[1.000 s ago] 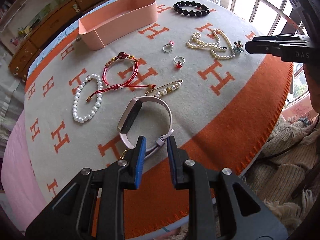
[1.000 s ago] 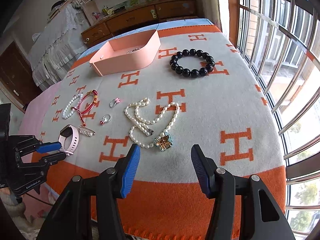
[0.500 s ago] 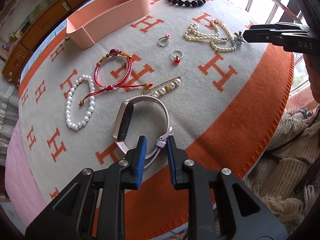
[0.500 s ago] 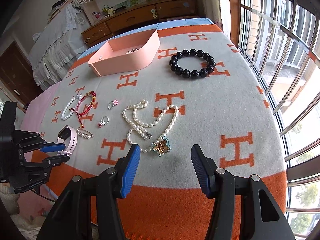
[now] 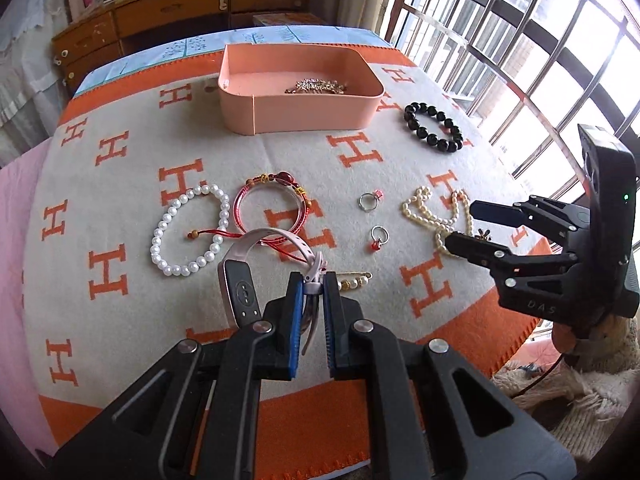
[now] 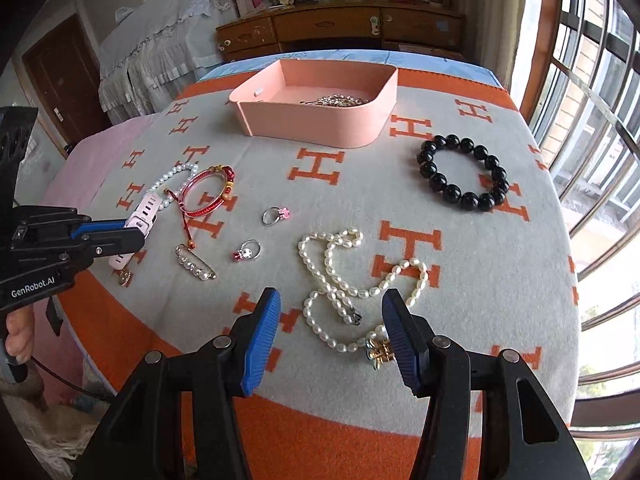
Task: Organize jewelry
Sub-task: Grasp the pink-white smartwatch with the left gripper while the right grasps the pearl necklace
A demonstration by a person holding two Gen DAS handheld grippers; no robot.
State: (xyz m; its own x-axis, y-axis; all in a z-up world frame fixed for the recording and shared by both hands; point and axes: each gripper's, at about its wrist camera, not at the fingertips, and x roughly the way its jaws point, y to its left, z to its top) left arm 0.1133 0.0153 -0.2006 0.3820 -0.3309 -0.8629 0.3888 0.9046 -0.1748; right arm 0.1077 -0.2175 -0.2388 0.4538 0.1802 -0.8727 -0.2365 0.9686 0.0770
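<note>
My left gripper (image 5: 311,280) is shut on the strap of a pink smartwatch (image 5: 240,284) and holds it lifted over the blanket; it also shows in the right wrist view (image 6: 132,236) with the watch (image 6: 146,210). My right gripper (image 6: 330,308) is open and empty, low over the long pearl necklace (image 6: 332,276), its right finger beside the gold pendant (image 6: 378,352). The pink tray (image 5: 300,108) at the back holds a gold piece (image 5: 316,87). A red cord bangle (image 5: 272,208), a white pearl bracelet (image 5: 188,228) and a black bead bracelet (image 5: 434,128) lie on the blanket.
Two rings (image 5: 370,202) (image 5: 378,238) and a pearl safety pin (image 5: 354,282) lie mid-blanket. A small gold charm (image 6: 125,277) lies near the front edge. Window bars (image 5: 520,40) run along the right; a wooden dresser (image 5: 180,16) stands behind the table.
My left gripper has closed on the watch strap and lifted the watch off the blanket, tilting toward the tray. My right gripper has dropped lower over the pearl necklace, still open.
</note>
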